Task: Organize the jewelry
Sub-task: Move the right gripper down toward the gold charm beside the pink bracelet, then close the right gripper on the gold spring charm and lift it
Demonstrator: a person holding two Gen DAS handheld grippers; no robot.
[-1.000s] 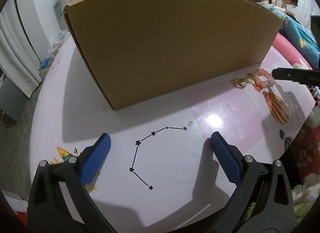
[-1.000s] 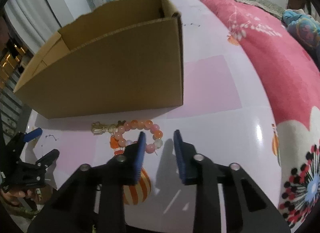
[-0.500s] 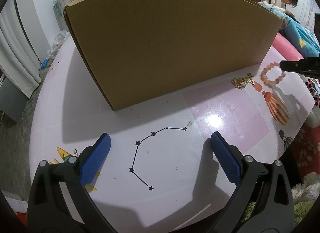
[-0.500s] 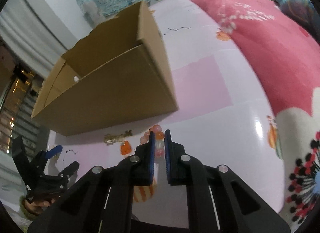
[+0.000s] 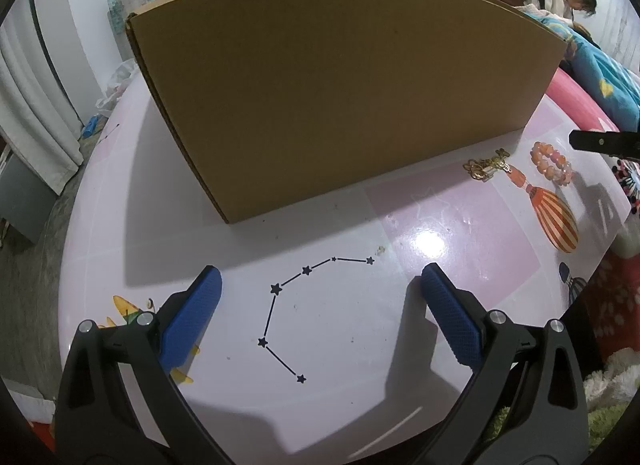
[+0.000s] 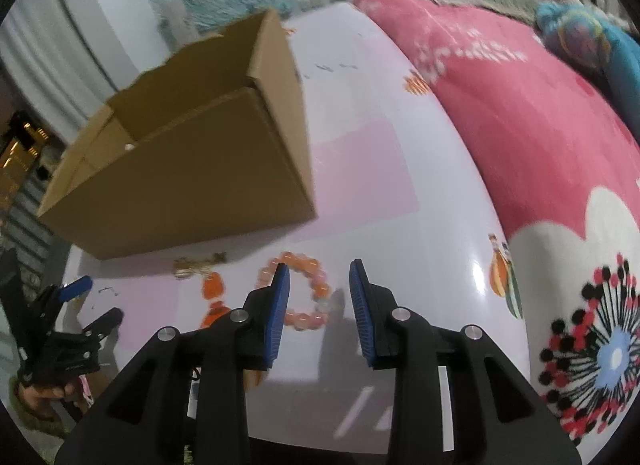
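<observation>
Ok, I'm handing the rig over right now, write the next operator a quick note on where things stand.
Left tongs: open, low over the table, holding nothing.
Right tongs: open, above the bead bracelet, which lies on the table, not gripped.
Gold chain piece: on the table beside the bracelet, in front of the cardboard box.
Done: no jewelry visibly moved; most of the box interior is hidden.
Left: probably grasp the bracelet, box it, then the chain.

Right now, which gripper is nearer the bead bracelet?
Right. The right gripper hangs open just above the bead bracelet, its left finger overlapping the ring in view. The left gripper is open far across the table, near the printed constellation.
</observation>
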